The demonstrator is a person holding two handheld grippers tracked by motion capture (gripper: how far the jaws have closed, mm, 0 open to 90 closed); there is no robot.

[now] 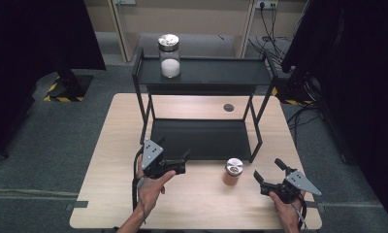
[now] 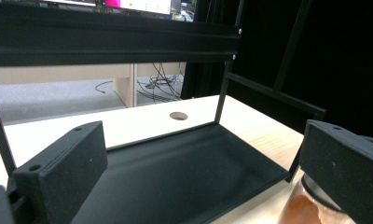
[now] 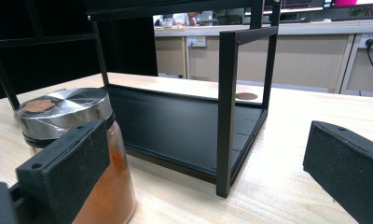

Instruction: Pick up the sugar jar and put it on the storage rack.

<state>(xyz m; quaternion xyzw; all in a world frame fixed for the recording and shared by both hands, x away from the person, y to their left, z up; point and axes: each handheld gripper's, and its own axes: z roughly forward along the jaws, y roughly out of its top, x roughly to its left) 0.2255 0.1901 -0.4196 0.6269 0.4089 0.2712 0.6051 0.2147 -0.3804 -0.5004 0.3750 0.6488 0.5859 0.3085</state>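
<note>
Apparently untouched, spice jar (image 1: 234, 171) stands between both open tools.

Light wooden table (image 1: 114, 194) bearing a black two-tier shelf rack (image 1: 202, 138) toward its far edge, a cable hole (image 1: 228, 108) behind the lower tier, a jar of white powder (image 1: 169, 56) at the upper tier's left end, and a jar of orange powder (image 1: 233, 172) just off the rack's near right leg.

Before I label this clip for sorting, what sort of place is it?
Probably a lab or office recording space: a light wooden table ringed by black curtains, loose cables below wall sockets, monitors behind.
</note>
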